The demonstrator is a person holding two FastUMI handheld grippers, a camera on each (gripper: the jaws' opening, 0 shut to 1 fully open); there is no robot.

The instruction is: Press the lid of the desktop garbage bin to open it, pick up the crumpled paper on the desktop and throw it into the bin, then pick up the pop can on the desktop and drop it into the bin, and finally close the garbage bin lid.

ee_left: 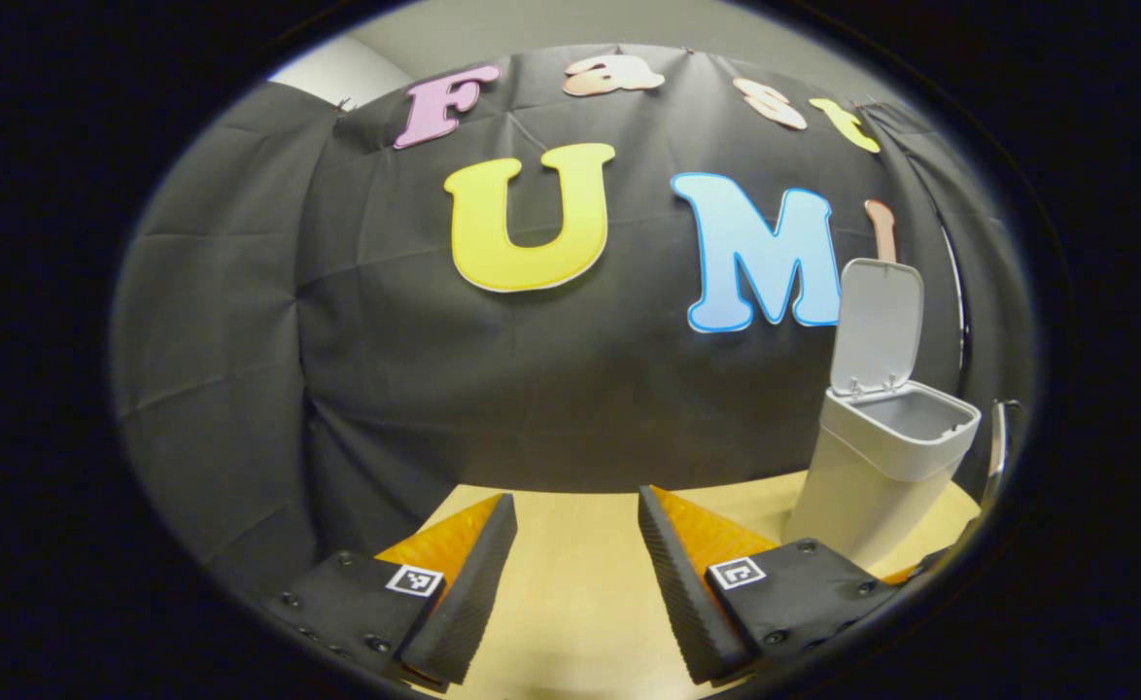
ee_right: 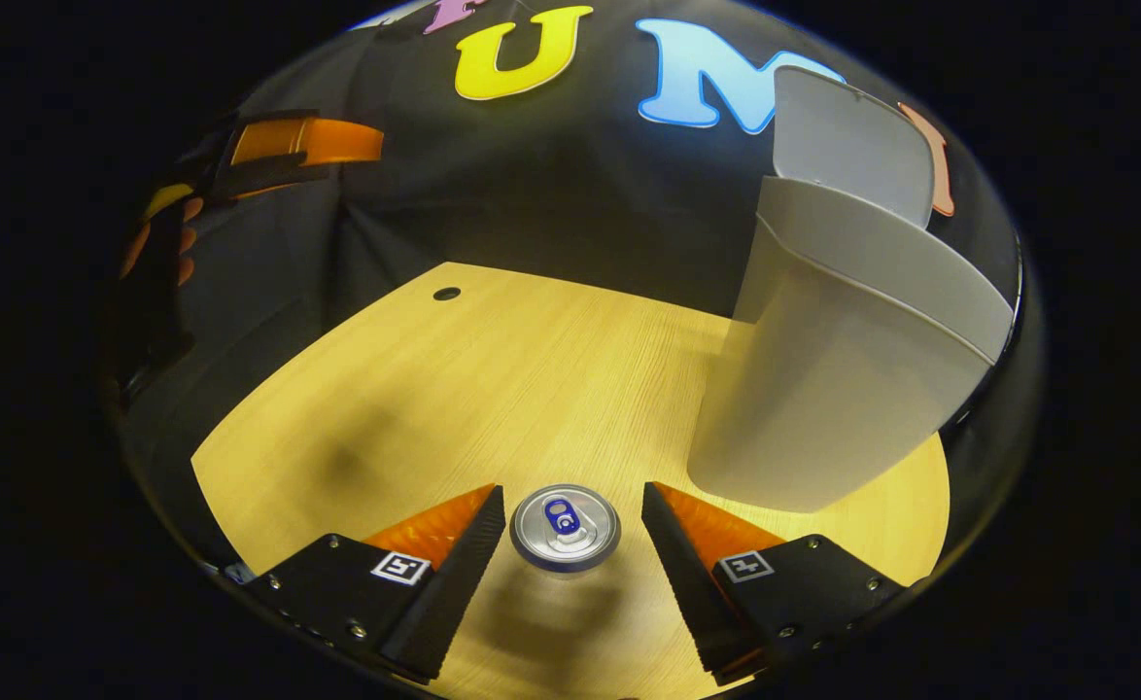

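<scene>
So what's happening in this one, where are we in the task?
A person is clearing a wooden desktop with two handheld grippers. The garbage bin stands with its lid flipped up. The right gripper is open and lowered over the upright pop can, its fingers on either side and not yet touching it. The left gripper is open and empty, held above the desktop to the left of the bin. Dropping the can in and closing the lid remain.

Left gripper (ee_left: 575, 544) and right gripper (ee_right: 570, 540): jaws spread wide.
</scene>
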